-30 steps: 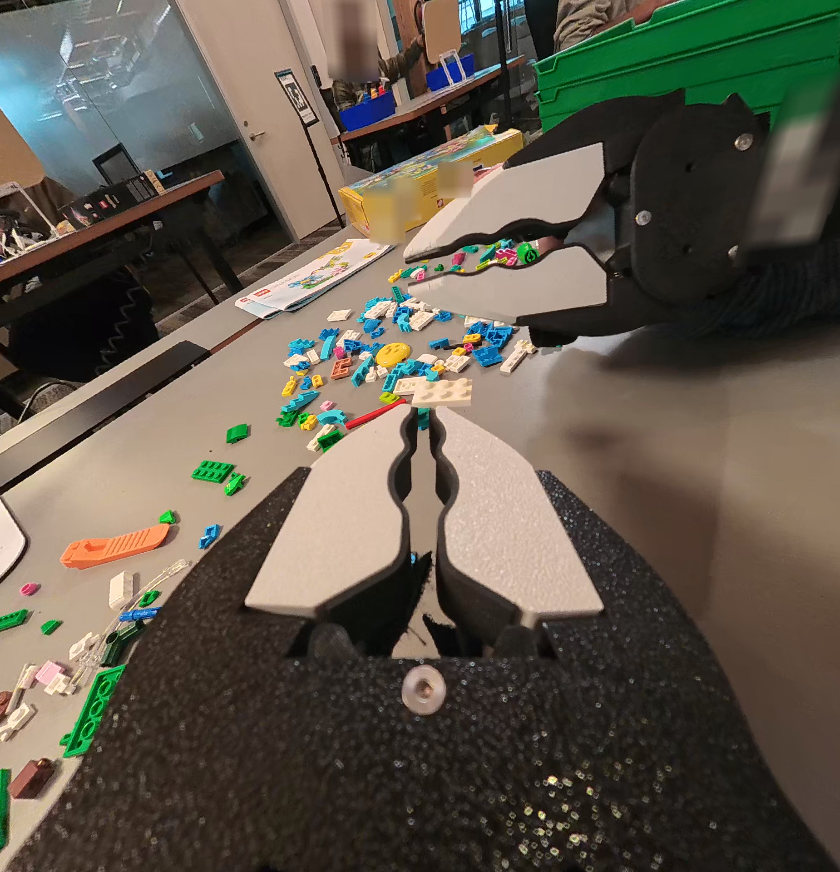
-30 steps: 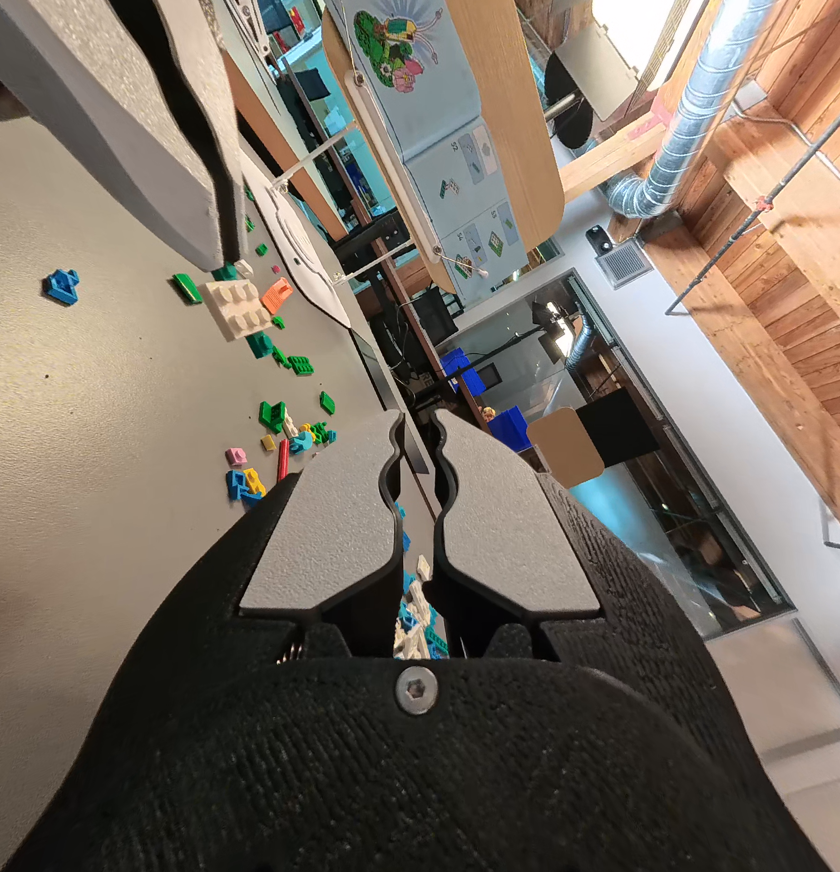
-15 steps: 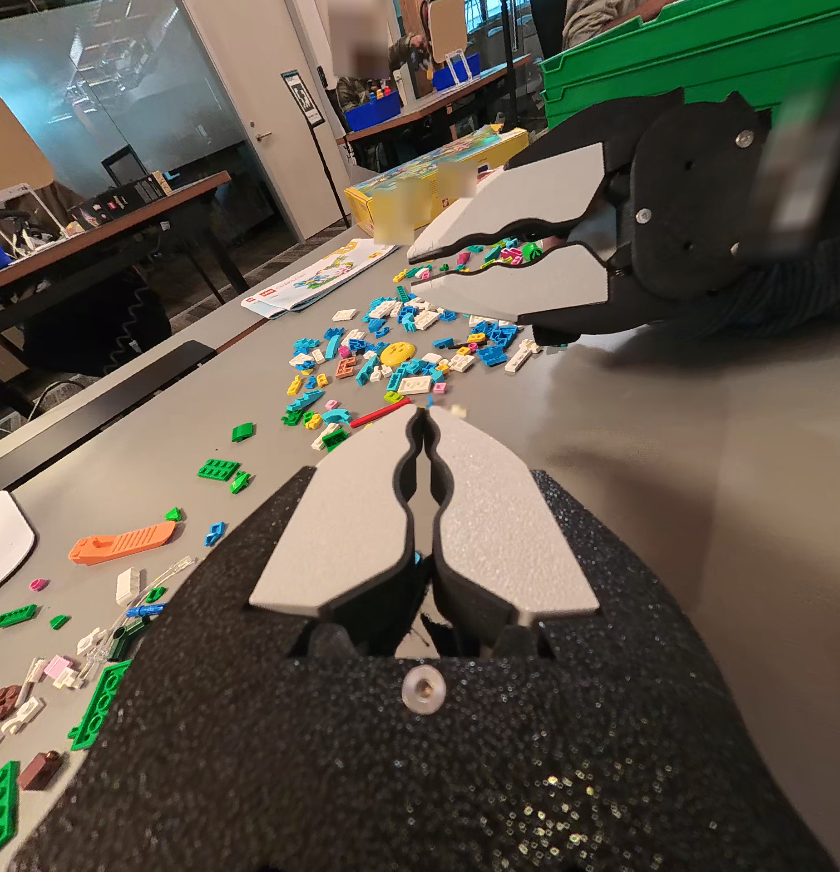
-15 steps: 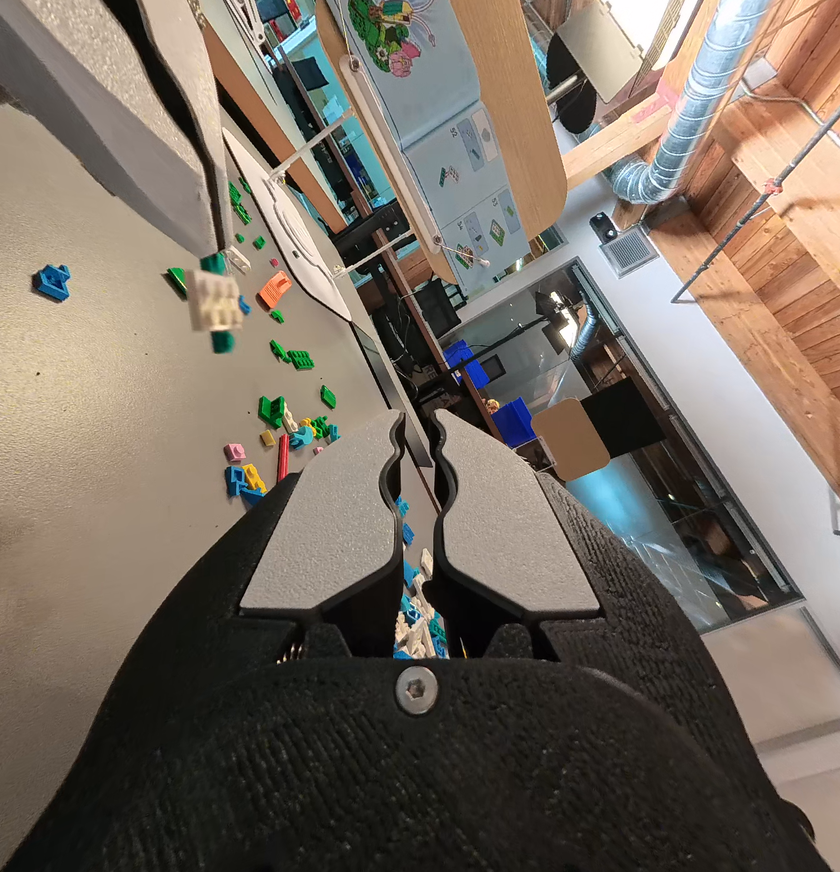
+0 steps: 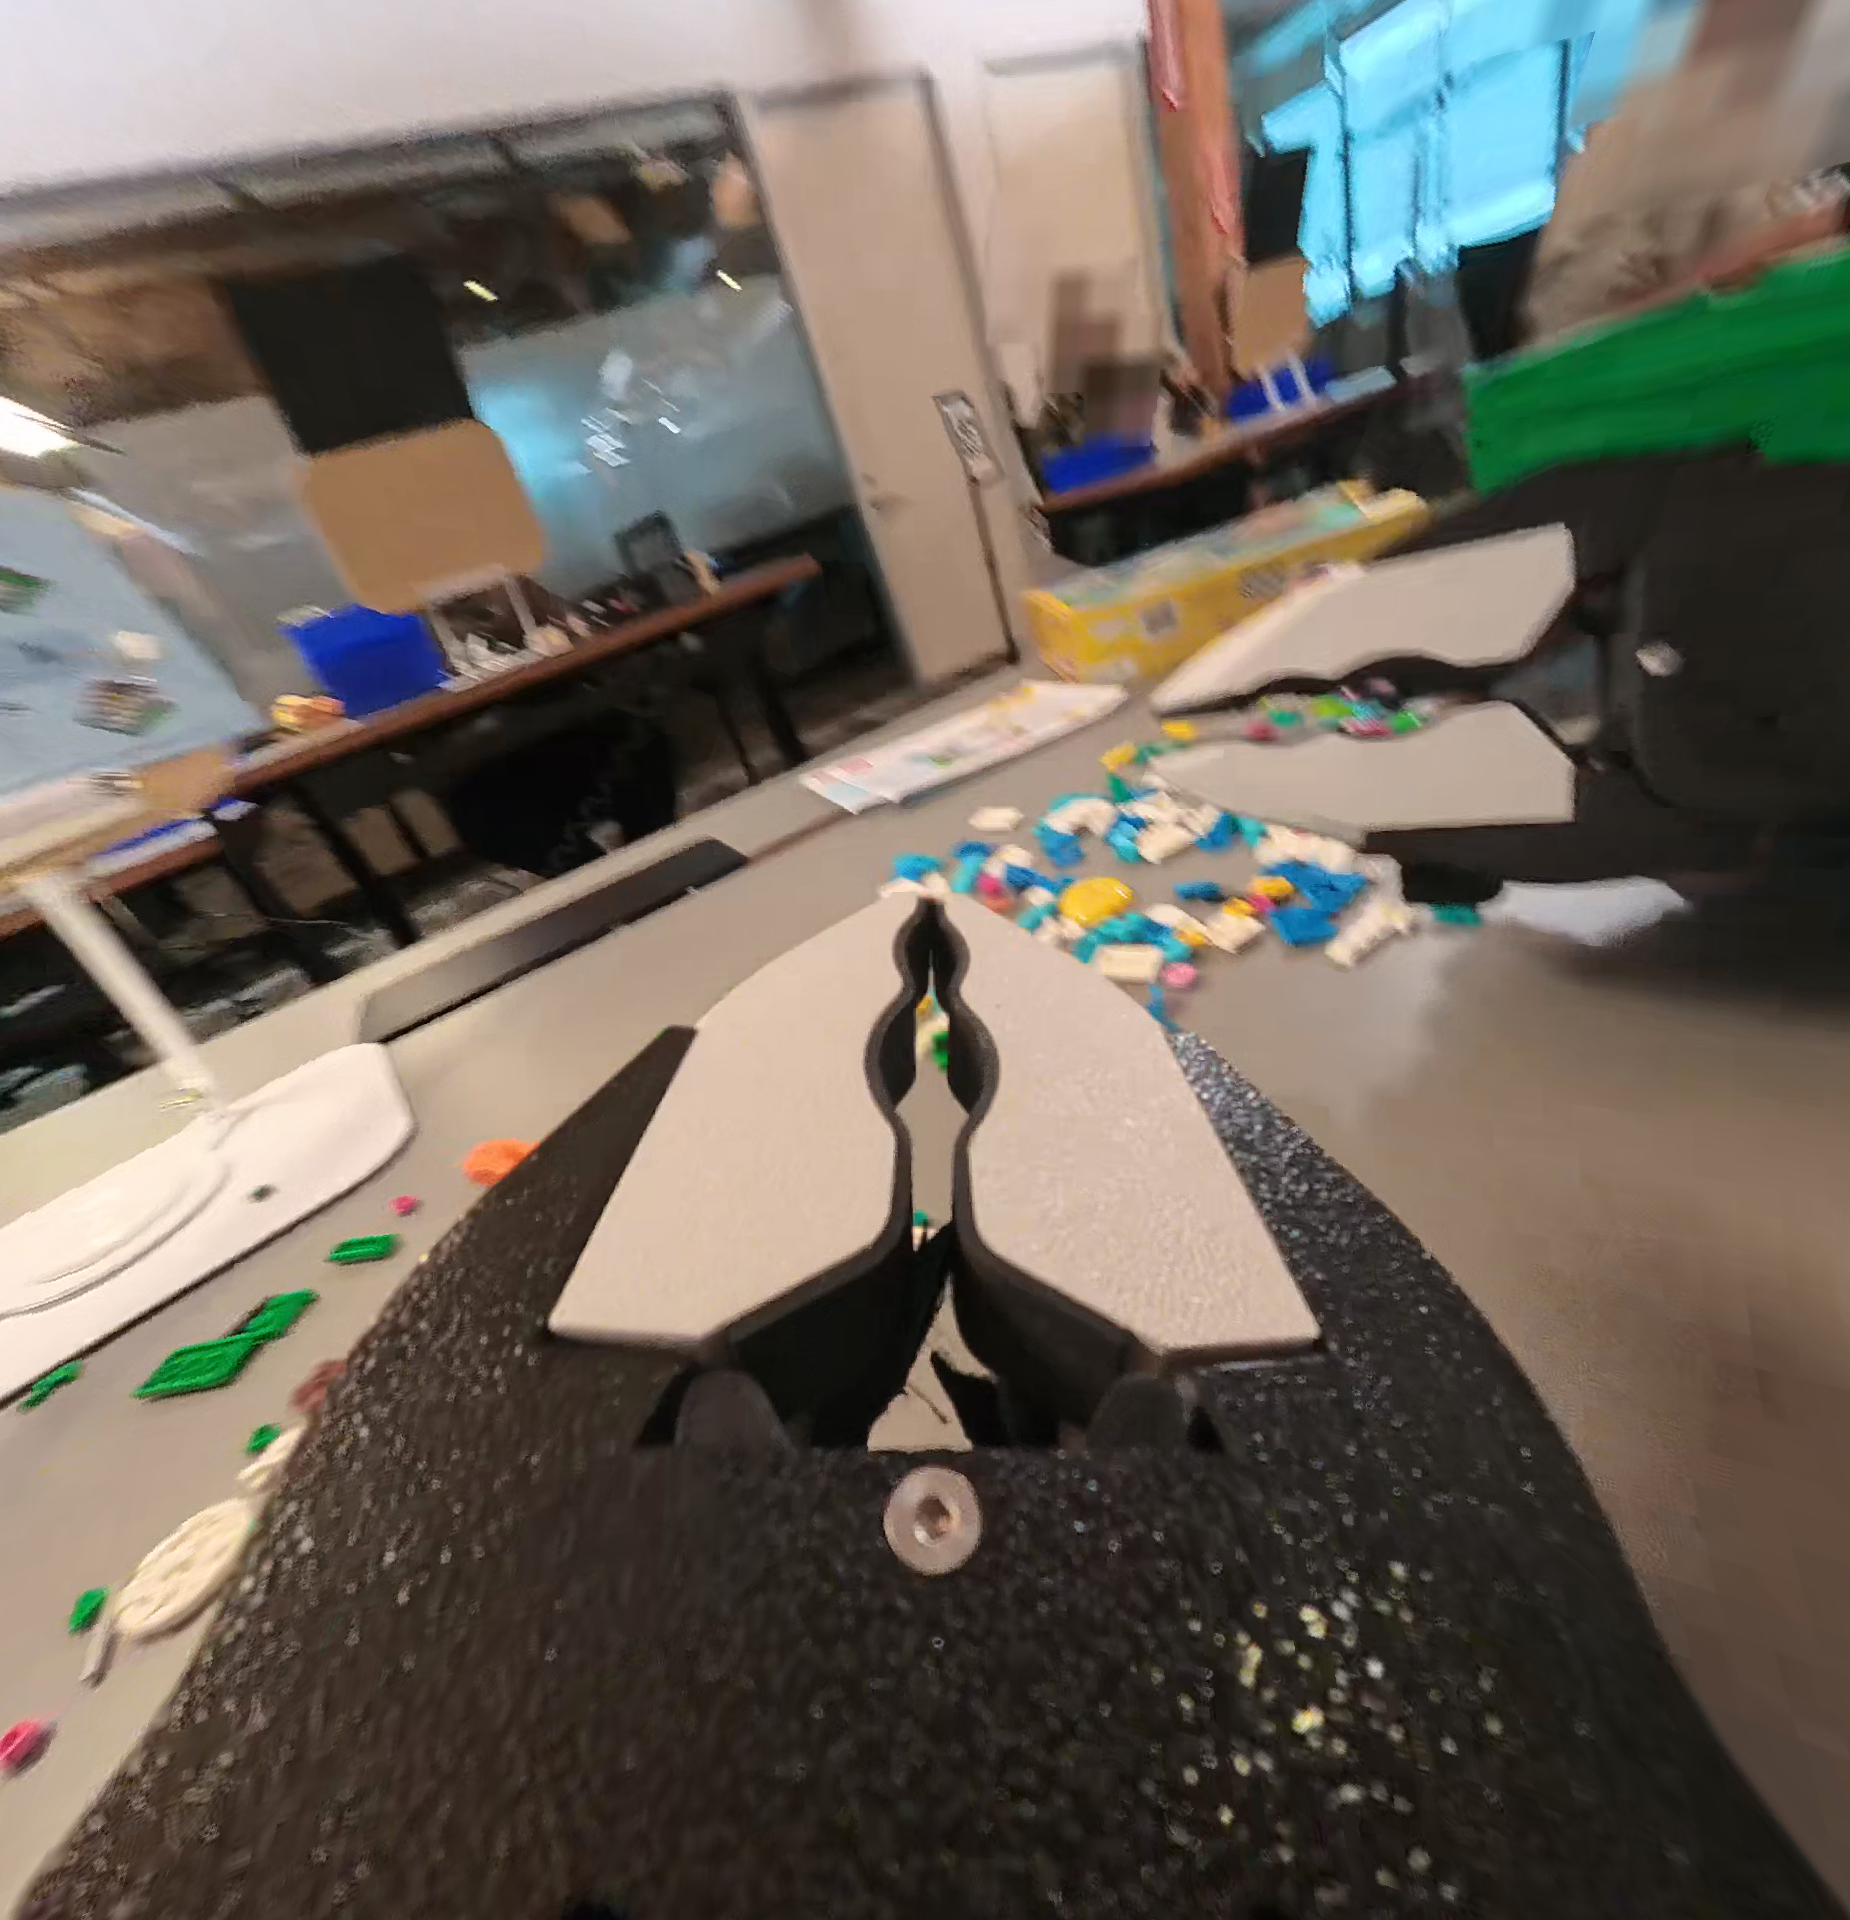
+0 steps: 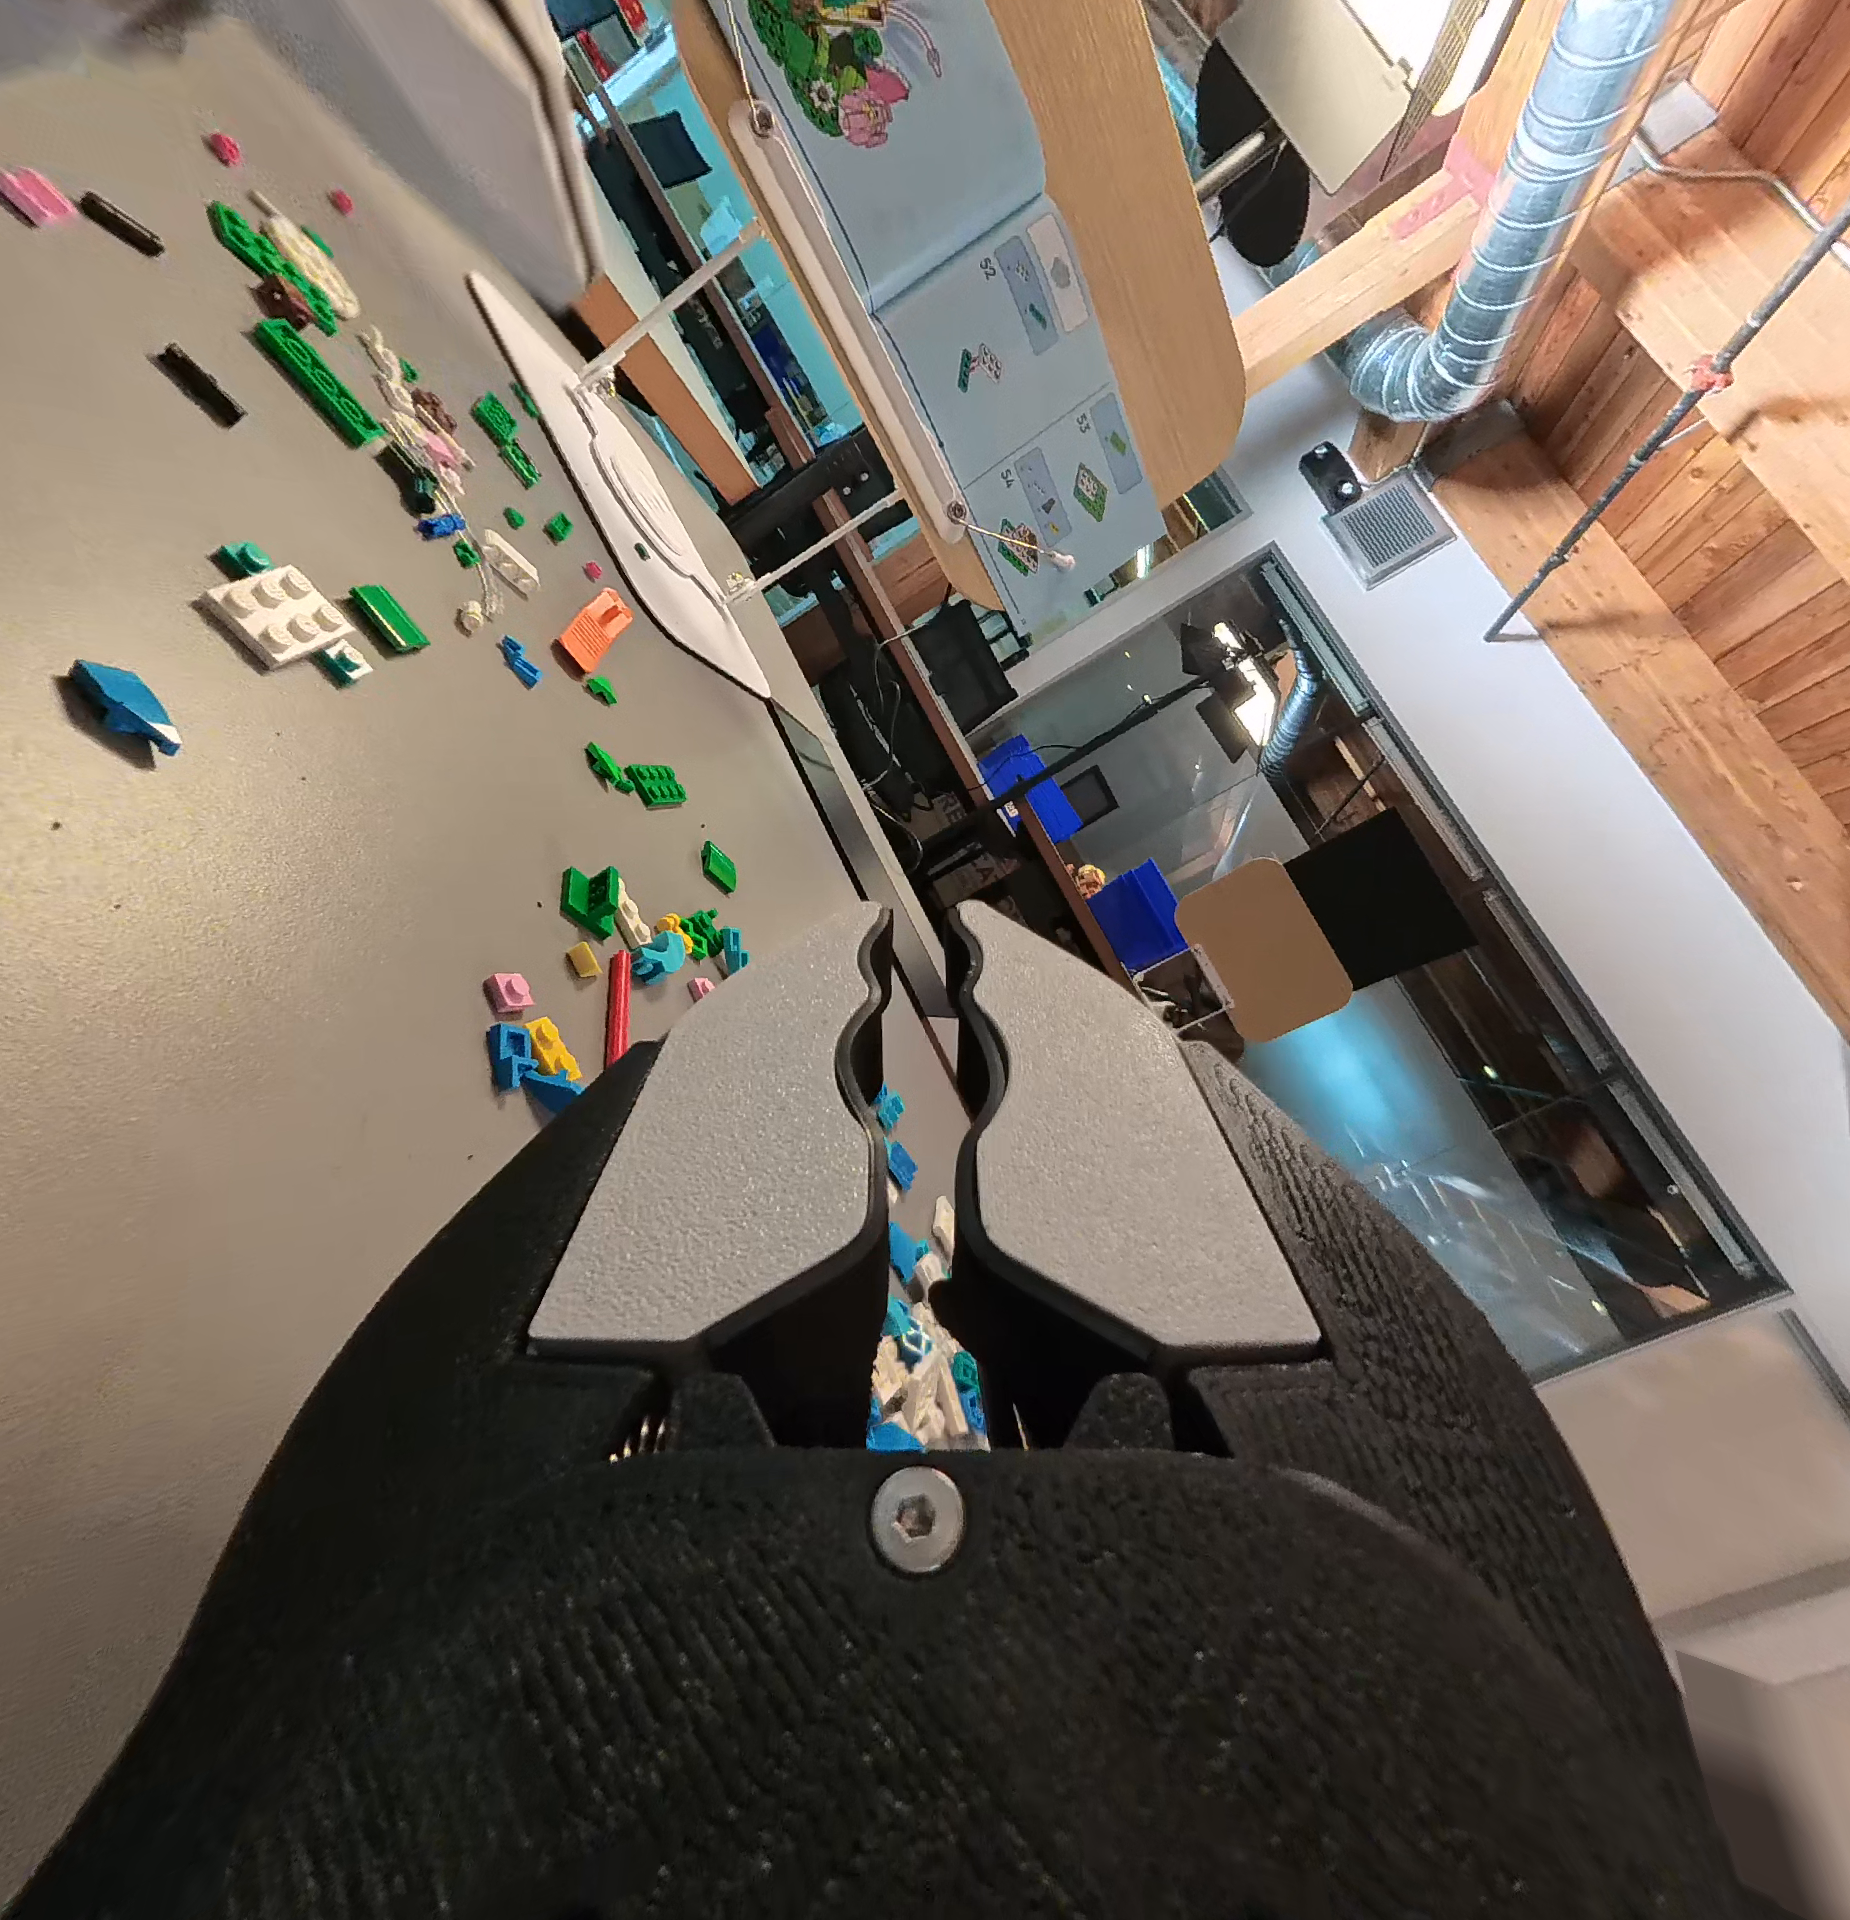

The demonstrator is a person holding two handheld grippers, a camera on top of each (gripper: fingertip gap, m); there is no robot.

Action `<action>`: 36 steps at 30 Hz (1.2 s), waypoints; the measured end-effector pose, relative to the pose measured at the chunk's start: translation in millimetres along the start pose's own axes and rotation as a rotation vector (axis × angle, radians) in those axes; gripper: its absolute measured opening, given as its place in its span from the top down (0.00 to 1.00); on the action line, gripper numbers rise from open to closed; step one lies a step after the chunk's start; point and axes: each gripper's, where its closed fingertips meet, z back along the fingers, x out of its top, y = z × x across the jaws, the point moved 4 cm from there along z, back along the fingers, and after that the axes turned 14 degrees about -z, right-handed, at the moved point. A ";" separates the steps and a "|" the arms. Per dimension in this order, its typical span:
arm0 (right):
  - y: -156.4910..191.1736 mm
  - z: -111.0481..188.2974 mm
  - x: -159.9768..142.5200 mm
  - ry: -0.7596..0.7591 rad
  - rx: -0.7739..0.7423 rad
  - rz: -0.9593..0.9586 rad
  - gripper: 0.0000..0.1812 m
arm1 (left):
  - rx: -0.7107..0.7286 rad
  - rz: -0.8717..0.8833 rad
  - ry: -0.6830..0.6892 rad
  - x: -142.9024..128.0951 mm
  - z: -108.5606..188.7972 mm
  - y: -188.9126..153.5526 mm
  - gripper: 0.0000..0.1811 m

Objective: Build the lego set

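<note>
My left gripper [image 5: 931,914] is shut and empty, raised above the grey table [image 5: 1523,1247]; its view is blurred. A white plate [image 6: 277,618] with small teal pieces on two corners lies flat on the table, in the right wrist view only. A blue piece [image 6: 121,701] and a green plate [image 6: 386,618] lie beside it. My right gripper [image 6: 916,920] is slightly open and empty; it also shows in the left wrist view [image 5: 1160,732], hovering over the pile of blue, white and yellow pieces [image 5: 1160,894].
An orange brick separator [image 6: 594,629] and scattered green pieces [image 6: 318,379] lie near the white stand base [image 6: 640,499] that carries the open instruction book [image 6: 1004,312]. A booklet [image 5: 962,743], a yellow box [image 5: 1212,603] and a green crate [image 5: 1679,395] are beyond the pile. The tips of one gripper are about 11 centimetres away from the tips of the other.
The white plate has left my left gripper and now lies on the table. My left gripper has swung up and away, out of the right wrist view. The right gripper has barely moved.
</note>
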 end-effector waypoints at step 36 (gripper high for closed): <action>-103.1 28.1 -62.2 0.101 -0.420 -0.370 0.98 | -0.093 0.059 0.101 -16.0 -7.4 -6.0 0.94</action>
